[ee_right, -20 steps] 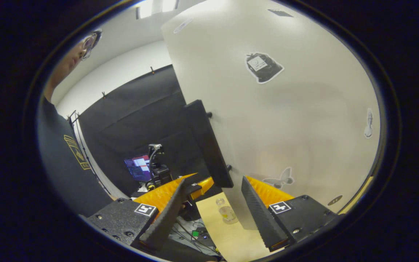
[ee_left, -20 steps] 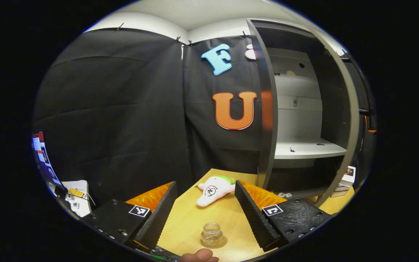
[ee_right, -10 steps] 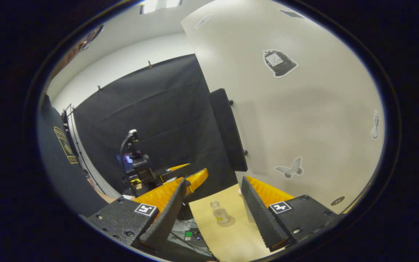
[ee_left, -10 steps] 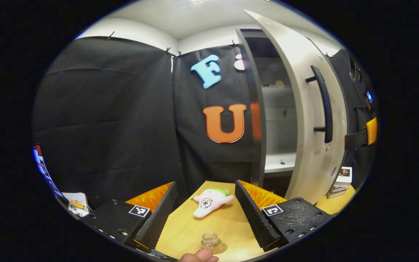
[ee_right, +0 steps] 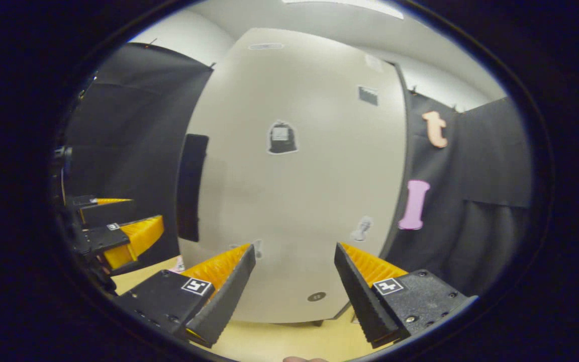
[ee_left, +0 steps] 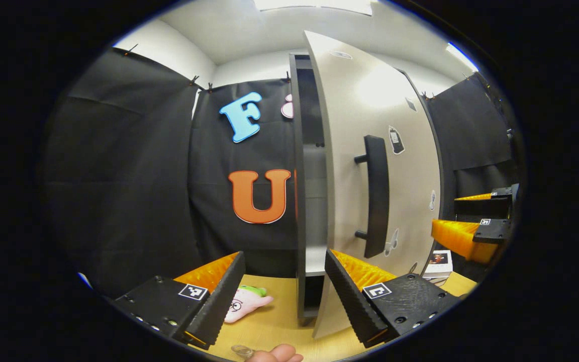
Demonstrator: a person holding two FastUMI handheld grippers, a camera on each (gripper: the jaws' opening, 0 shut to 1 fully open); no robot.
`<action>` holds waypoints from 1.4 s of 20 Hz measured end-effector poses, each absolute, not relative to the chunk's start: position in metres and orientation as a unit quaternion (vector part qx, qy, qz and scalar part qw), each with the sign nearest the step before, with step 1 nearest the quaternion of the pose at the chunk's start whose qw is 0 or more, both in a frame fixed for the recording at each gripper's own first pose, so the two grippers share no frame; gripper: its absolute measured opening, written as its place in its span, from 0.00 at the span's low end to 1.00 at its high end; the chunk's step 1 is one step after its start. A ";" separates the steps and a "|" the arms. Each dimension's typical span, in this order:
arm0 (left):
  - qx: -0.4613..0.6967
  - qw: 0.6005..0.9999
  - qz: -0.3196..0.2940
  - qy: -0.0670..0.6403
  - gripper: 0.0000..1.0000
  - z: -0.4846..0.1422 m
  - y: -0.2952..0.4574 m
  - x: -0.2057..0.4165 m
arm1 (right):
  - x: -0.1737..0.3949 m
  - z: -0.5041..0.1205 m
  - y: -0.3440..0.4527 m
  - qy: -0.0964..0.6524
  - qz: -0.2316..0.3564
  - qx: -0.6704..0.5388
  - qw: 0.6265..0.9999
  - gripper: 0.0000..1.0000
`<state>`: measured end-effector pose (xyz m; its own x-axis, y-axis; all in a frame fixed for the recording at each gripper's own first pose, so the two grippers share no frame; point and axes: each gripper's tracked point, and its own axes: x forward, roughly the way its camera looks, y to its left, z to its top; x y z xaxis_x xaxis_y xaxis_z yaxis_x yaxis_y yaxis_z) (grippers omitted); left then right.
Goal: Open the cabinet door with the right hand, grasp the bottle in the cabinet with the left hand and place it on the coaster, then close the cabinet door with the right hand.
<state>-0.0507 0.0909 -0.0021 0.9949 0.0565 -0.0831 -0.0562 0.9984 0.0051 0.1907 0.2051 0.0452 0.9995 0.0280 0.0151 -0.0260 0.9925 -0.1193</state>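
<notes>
Black cloth walls [ee_left: 133,176] meet a white ceiling [ee_left: 249,30] above a wooden tabletop [ee_left: 274,322].

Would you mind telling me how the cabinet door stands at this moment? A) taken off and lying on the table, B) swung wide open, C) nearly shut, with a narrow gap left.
C: in the left gripper view the cabinet door leaves only a thin dark gap at the cabinet edge, and the right gripper, open, faces its front.
</notes>
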 end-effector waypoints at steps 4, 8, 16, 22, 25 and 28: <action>-0.011 0.999 0.003 0.038 0.96 -0.007 0.071 -0.040 | 0.173 0.021 0.193 0.007 -0.032 -0.012 0.999 1.00; -0.021 1.000 -0.003 0.015 0.95 -0.001 0.049 -0.042 | 0.165 0.002 0.165 0.028 -0.053 -0.025 0.998 1.00; 0.021 1.000 0.008 -0.014 0.96 0.028 0.020 -0.028 | 0.175 0.035 0.172 -0.004 0.009 -0.005 1.000 1.00; -0.011 1.000 -0.011 -0.013 0.94 0.029 0.002 -0.019 | 0.173 0.033 0.178 -0.008 0.037 -0.019 0.999 1.00; -0.022 0.999 -0.023 -0.007 0.94 0.025 -0.007 -0.016 | 0.173 0.028 0.174 -0.004 0.041 -0.014 0.999 0.99; -0.015 1.000 -0.011 -0.001 0.94 0.022 0.000 -0.012 | 0.174 0.029 0.166 -0.007 0.040 -0.007 0.999 0.99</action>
<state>-0.0120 0.0002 0.0224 0.9998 -0.0215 0.0030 0.0216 0.9993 -0.0291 0.1743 0.1656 0.0287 0.9967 0.0798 0.0140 -0.0796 0.9967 -0.0152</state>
